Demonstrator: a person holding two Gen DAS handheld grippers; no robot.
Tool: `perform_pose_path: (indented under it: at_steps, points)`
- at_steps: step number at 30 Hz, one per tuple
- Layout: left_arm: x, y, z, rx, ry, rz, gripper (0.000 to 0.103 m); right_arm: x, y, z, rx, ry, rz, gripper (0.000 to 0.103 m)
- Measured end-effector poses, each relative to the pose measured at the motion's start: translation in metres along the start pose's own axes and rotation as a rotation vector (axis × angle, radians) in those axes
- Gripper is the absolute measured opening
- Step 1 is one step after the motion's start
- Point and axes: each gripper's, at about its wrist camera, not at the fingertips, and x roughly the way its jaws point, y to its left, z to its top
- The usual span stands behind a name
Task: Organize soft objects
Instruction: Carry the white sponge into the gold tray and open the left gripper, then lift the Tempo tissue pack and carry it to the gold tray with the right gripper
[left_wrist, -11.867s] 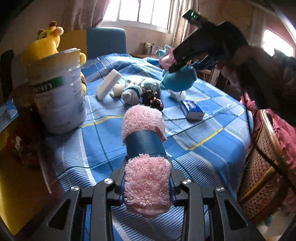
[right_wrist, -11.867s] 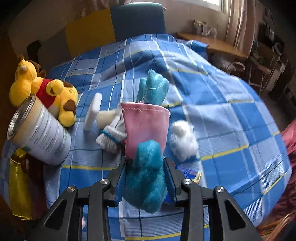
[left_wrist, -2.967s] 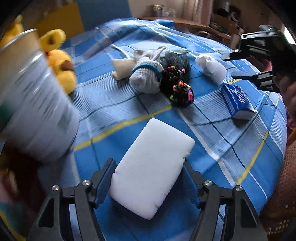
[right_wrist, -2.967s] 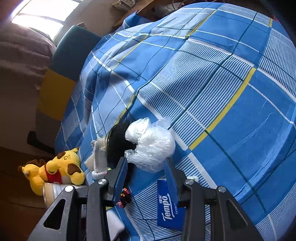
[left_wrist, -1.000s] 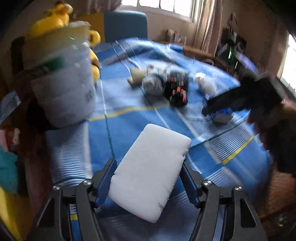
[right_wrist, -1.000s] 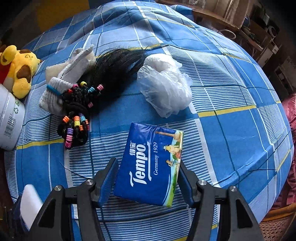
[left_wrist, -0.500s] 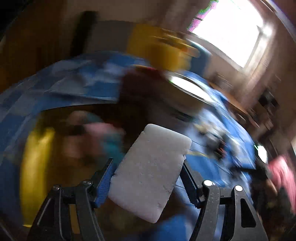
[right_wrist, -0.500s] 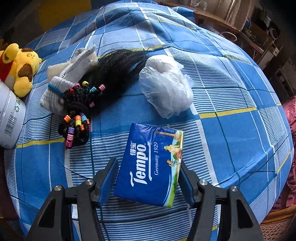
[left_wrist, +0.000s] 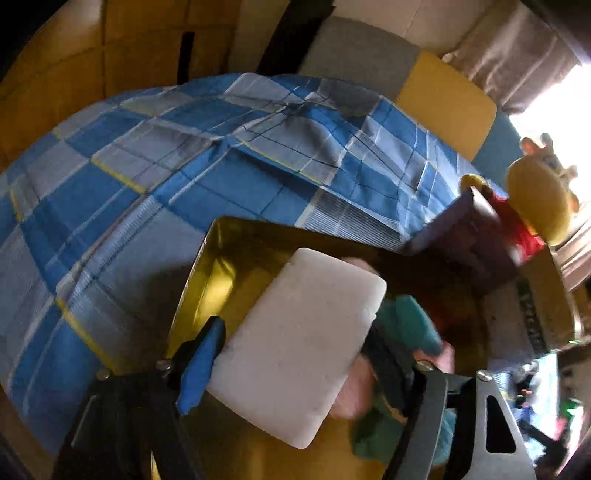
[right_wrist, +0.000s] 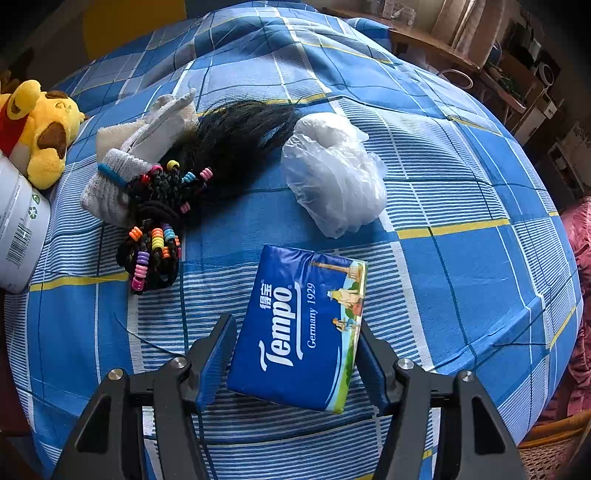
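Our left gripper has swung off the table over the gold box, jaws opening around the white sponge. Our right gripper's jaws bracket the tissue pack; grip unclear.

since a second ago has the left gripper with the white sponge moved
Yes. The left gripper swung the white sponge off the blue checked cloth to above the gold box, jaws opening.

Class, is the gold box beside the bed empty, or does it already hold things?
Not empty: the gold box already holds pink and teal soft things, seen beneath the white sponge.
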Motion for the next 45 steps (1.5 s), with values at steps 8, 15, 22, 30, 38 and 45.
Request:
perform_pose_path:
  at_steps: [8, 15, 22, 30, 38, 45]
  points:
    - [0.011, -0.004, 0.005, 0.049, -0.003, 0.05, 0.1, -0.001, 0.002, -0.001, -0.009, -0.006, -0.007, 0.064]
    - [-0.033, -0.029, -0.034, 0.154, -0.082, 0.08, 0.103, -0.001, 0.001, 0.0, -0.012, -0.011, -0.005, 0.063]
    - [-0.071, -0.059, -0.08, 0.247, -0.116, 0.05, 0.103, -0.002, 0.0, -0.001, -0.016, -0.019, -0.004, 0.063]
    - [-0.093, -0.088, -0.12, 0.367, -0.141, 0.028, 0.103, -0.003, 0.0, -0.002, -0.02, -0.028, -0.004, 0.063]
    - [-0.098, -0.103, -0.14, 0.423, -0.127, -0.005, 0.103, -0.003, -0.005, 0.003, 0.005, -0.032, 0.011, 0.056]
    - [-0.097, -0.104, -0.146, 0.435, -0.116, -0.027, 0.103, -0.003, -0.009, 0.006, 0.039, -0.023, 0.018, 0.055]
